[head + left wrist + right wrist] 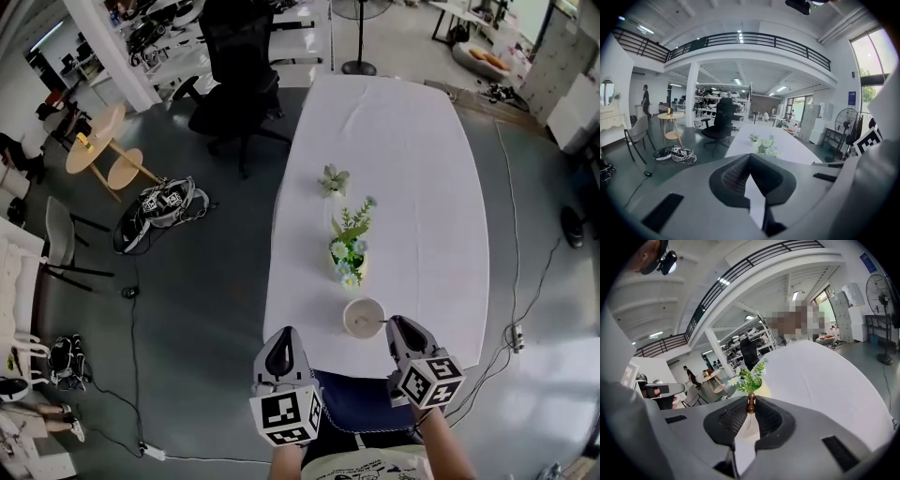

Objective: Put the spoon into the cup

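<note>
Right gripper view: the spoon (750, 407) is seen clamped by its brown handle in the right gripper (751, 398), its bowl hard to make out. In the head view it is held at the cup (363, 317) rim; contact cannot be judged. The left gripper (749, 157) is closed on nothing.

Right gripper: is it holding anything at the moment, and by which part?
Yes. The right gripper is shut on the spoon, pinching the brown end of its handle between the jaw tips. The left gripper holds nothing.
</note>
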The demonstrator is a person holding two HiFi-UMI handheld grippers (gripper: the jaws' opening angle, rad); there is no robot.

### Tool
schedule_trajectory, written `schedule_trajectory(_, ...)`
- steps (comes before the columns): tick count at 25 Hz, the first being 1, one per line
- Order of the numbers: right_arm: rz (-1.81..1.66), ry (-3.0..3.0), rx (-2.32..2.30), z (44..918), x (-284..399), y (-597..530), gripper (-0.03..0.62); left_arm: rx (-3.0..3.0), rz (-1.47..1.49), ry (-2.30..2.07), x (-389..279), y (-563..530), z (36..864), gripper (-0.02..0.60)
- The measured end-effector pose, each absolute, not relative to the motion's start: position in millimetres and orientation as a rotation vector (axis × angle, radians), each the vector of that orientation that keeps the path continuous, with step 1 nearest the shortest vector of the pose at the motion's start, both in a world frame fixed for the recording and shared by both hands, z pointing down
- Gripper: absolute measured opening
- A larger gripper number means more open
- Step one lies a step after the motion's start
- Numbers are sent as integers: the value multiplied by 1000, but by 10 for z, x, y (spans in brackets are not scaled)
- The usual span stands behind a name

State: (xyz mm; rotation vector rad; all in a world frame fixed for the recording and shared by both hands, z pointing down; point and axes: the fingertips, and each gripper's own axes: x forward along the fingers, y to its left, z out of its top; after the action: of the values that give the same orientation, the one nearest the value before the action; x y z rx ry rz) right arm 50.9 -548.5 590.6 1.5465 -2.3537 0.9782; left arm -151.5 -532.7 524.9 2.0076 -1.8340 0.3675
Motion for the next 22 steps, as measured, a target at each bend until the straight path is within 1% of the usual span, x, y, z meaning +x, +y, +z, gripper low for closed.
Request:
schedule_trajectory(13, 1004, -2270, 1465, 6406, 304, -5547, 63, 1965, 398, -1801, -1660, -5461, 5591, 14)
schedule_trajectory(20, 959, -2209, 1498, 6523, 361, -5558, 67, 1955, 402, -1794, -1679, -5429, 5645, 14)
schedule_trajectory(22, 945, -2196, 1504, 6549, 389, -5569, 83, 1952, 400, -1795, -1681, -5418, 5654, 14)
